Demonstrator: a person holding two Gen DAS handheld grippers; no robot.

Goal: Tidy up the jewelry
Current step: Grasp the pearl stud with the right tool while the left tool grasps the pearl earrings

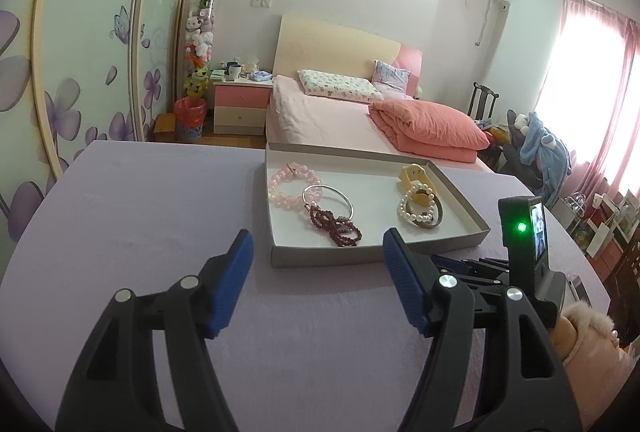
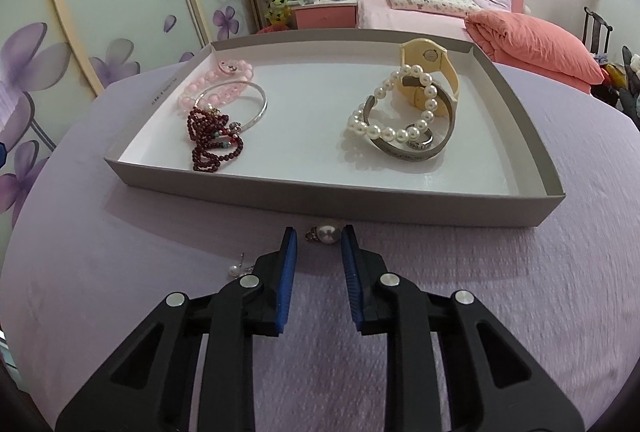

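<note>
A shallow grey tray [image 2: 320, 197] with a white floor lies on the lilac tabletop. Its left half holds a pink bead bracelet [image 2: 224, 80], a thin silver bangle [image 2: 260, 108] and a dark red bead string [image 2: 212, 144]. Its right half holds a pearl bracelet [image 2: 384, 130], a grey metal cuff [image 2: 412, 152] and a cream watch [image 2: 436, 72]. A pearl earring [image 2: 326, 234] rests on the cloth just before the tray's near wall, between the narrow-set tips of my right gripper [image 2: 318, 234], whose pads are not touching it. My left gripper [image 1: 316, 244] hovers open and empty before the tray [image 1: 320, 260].
A second small pearl earring [image 2: 236, 269] lies on the cloth left of my right gripper. In the left wrist view the right unit's body with a green light [image 1: 521, 228] and a fluffy pink sleeve [image 1: 588, 328] stand at the right. A bed and wardrobe are beyond the table.
</note>
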